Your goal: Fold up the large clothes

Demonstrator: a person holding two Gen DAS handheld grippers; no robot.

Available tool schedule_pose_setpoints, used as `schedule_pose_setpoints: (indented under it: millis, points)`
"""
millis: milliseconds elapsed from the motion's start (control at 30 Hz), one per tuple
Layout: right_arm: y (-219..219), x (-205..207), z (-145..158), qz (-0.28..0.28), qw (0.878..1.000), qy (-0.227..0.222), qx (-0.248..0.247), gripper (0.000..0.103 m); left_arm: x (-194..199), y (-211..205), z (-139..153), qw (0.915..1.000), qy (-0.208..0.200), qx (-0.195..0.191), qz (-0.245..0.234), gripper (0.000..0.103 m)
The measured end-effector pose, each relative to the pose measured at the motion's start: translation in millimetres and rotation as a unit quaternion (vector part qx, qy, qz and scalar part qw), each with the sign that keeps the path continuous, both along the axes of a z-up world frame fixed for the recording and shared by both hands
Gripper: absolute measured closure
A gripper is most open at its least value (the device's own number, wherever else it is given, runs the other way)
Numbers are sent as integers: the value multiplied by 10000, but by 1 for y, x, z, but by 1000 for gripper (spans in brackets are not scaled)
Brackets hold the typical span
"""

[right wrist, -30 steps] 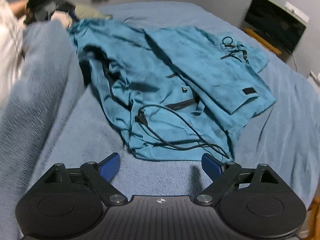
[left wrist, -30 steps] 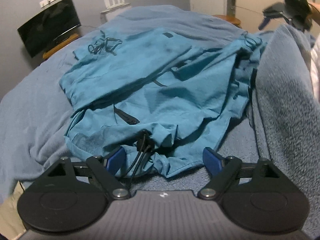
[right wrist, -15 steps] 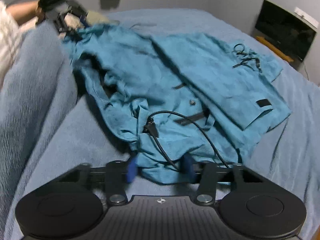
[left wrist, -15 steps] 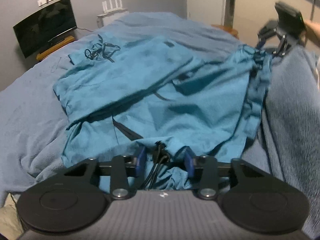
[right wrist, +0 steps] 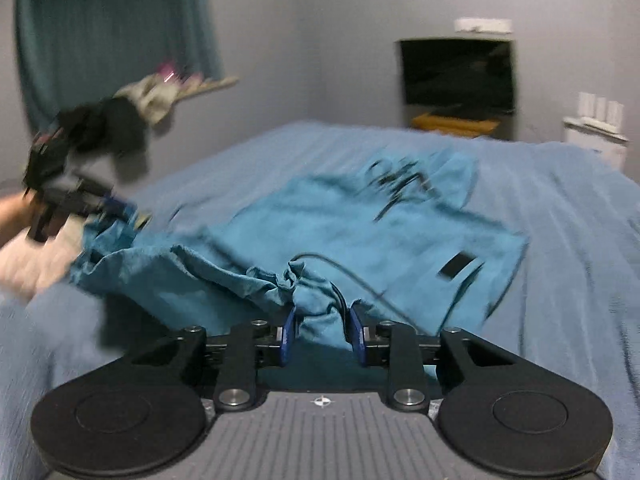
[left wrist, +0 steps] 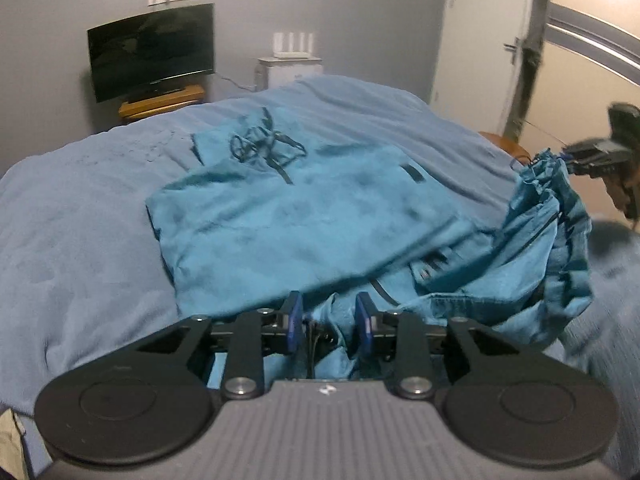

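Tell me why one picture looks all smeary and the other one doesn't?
The right wrist view is smeared by motion: the teal garment, the TV and the other gripper at left are streaky. The left wrist view is sharper in the middle, with blur only at its right edge, where the garment's lifted end hangs. Both bend straight lines, being fisheye, and the room is dim.

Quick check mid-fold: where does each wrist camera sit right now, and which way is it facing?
Left wrist: on the left gripper, facing across the bed toward the TV; right gripper at far right.
Right wrist: on the right gripper, same heading; left gripper at far left.
Shared: the teal garment, pinched by both.
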State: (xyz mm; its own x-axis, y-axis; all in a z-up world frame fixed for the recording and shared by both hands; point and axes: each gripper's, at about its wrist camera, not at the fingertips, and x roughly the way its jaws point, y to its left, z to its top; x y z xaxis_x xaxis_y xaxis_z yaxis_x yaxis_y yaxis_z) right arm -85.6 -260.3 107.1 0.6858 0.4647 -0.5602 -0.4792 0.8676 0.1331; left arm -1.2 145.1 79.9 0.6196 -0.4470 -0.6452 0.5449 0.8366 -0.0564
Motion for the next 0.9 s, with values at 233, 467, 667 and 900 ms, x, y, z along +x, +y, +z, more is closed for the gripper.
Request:
schedule_pose_setpoints:
  millis: [233, 467, 667, 900]
  points:
    - [-19, 60, -10, -1043, 9933, -207, 449, 77, 107, 4, -7, 9959, 147, -157, 882, 93]
    - [-32, 126, -57, -2215, 9722, -79, 756, 78, 182, 39, -12, 9723, 189, -1013, 2097, 86]
    - [-39, 172, -112, -2955, 9487, 413, 1044, 72, 186, 36, -34, 9770, 500, -890, 1871, 11]
    - [-43, 181, -147, -3095, 9431, 800, 918, 32, 193, 33, -87, 9739, 1260, -586, 1797, 9]
